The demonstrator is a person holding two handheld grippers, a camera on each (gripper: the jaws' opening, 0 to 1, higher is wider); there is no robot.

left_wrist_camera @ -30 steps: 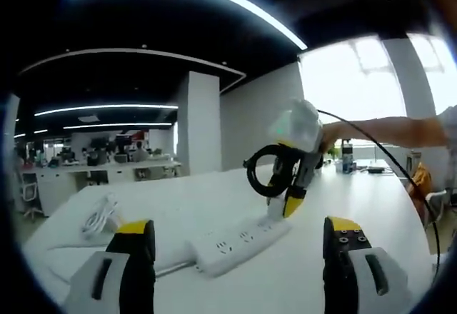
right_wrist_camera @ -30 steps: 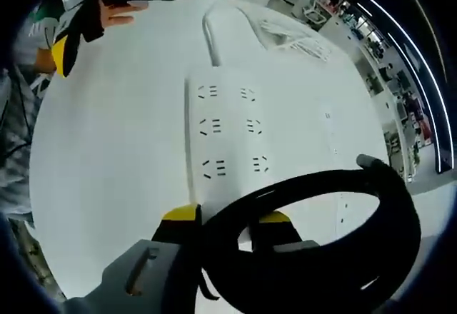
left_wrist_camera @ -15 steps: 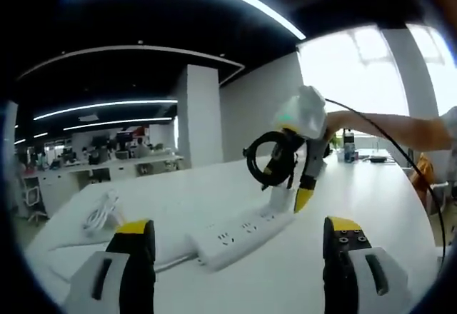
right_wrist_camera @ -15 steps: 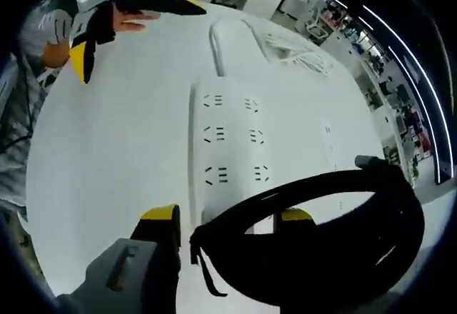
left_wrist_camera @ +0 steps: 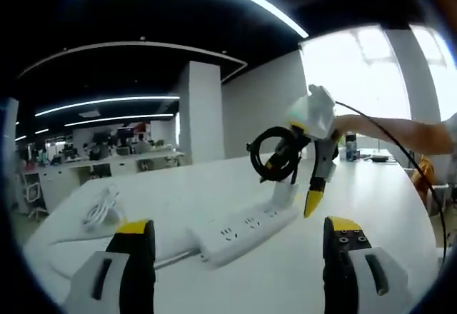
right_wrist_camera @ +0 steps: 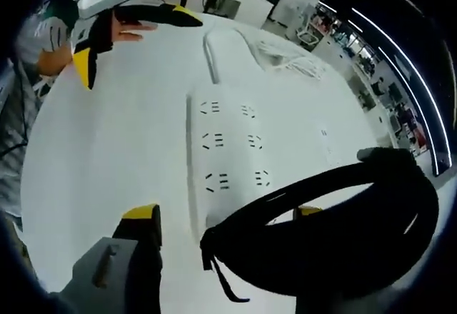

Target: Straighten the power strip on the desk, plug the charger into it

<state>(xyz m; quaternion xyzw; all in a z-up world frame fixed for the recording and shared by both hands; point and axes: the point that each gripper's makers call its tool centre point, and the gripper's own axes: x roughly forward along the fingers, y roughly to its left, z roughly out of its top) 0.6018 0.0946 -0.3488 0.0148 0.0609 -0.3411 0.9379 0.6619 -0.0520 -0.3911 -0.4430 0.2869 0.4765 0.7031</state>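
The left tool (left_wrist_camera: 235,257) stands wide open with nothing between its jaws, hovering over the white bench (left_wrist_camera: 371,207). The right tool (left_wrist_camera: 303,185) hangs above the far end of the power strip (left_wrist_camera: 243,230) — a white charger (left_wrist_camera: 283,194) sits between its jaws, touching the strip's end, though whether the jaws clamp it I cannot tell. A coiled black cable (right_wrist_camera: 335,242) loops across the right gripper view. The power strip lies flat on the bench, its long axis running away from the right tool toward its white cord (right_wrist_camera: 208,53).
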